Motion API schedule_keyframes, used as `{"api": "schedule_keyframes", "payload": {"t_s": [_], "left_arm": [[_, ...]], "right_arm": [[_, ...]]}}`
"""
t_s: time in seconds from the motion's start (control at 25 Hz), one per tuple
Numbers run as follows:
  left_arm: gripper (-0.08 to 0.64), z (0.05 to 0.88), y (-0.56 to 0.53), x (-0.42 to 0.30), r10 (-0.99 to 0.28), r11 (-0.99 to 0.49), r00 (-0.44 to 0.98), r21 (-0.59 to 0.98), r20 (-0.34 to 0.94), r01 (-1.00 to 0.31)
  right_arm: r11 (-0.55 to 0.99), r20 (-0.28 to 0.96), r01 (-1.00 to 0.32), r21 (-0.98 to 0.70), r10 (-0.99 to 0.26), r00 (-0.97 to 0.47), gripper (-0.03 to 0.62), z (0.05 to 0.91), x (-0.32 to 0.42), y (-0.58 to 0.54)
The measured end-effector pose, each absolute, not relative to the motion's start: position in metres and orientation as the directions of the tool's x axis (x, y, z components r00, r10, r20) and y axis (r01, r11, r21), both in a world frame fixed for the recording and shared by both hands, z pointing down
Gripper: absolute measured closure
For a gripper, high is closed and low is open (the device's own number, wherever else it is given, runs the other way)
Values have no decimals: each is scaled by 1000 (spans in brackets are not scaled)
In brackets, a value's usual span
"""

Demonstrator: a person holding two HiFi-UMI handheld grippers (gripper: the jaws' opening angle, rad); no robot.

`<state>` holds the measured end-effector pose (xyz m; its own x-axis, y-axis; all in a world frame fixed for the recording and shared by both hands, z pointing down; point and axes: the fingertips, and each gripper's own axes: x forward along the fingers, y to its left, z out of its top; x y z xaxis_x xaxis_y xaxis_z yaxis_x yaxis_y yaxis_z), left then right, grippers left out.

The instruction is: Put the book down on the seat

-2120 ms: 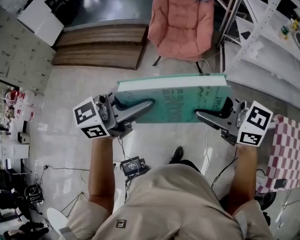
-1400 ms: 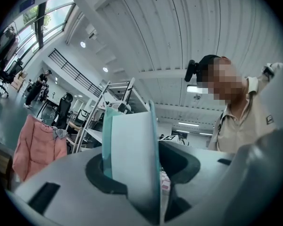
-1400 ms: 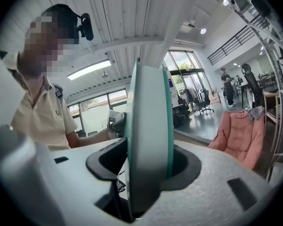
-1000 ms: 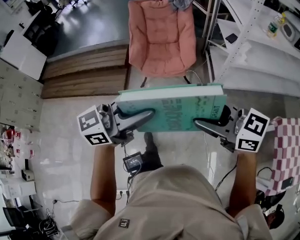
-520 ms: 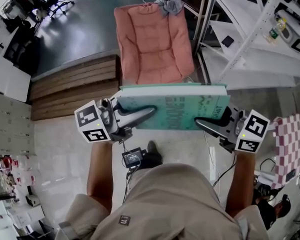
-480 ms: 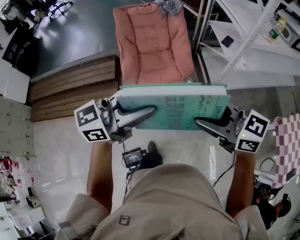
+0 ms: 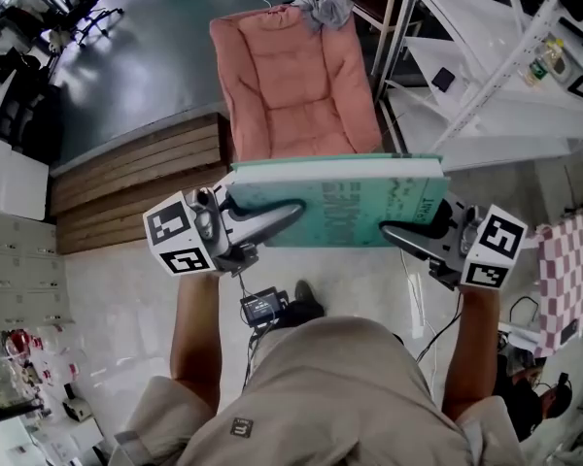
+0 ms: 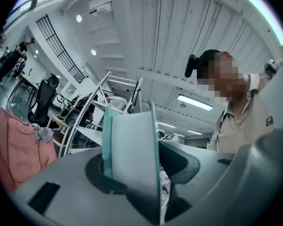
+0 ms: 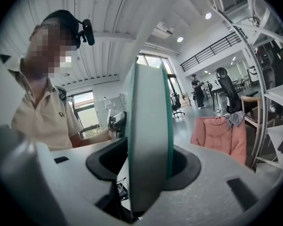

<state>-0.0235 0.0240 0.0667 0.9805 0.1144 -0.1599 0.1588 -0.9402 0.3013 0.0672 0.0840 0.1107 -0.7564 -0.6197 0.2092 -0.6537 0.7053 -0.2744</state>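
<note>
Seat (image 7: 291,76) drew nearer beyond claws; left claw (image 7: 290,208), right claw (image 7: 391,229) clamped on book (image 7: 342,190); risk was uneven release sliding it off

A pale glossy floor (image 7: 117,309) is spreading in front of the wooden step (image 7: 136,178). A dark floor (image 7: 146,76) is lying behind it, with office chairs (image 7: 83,17) standing there. White metal shelves (image 7: 486,76) are rising to its right. Strip lights (image 8: 194,102) are glowing overhead.

Head view: high above, aimed steeply down onto book (image 7: 340,202), floor (image 7: 126,299), pink chair (image 7: 293,76).
Left gripper view: tight on the book's edge, tilted up toward ceiling (image 8: 179,32).
Right gripper view: equally close, facing the other way.
Shared: book and pink chair, all three.
</note>
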Motion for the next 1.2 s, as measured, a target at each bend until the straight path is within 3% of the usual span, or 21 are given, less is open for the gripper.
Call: {"api": "schedule_keyframes", "payload": {"t_s": [0.64, 1.2], "left_arm": [[362, 61, -97, -70, 50, -962, 984, 256, -172, 93], [362, 126, -296, -14, -141, -954, 980, 284, -140, -97]], "right_arm": [[765, 193, -603, -228, -571, -798, 394, 105, 27, -46], [860, 181, -440, -260, -404, -897, 394, 172, 90, -264]]}}
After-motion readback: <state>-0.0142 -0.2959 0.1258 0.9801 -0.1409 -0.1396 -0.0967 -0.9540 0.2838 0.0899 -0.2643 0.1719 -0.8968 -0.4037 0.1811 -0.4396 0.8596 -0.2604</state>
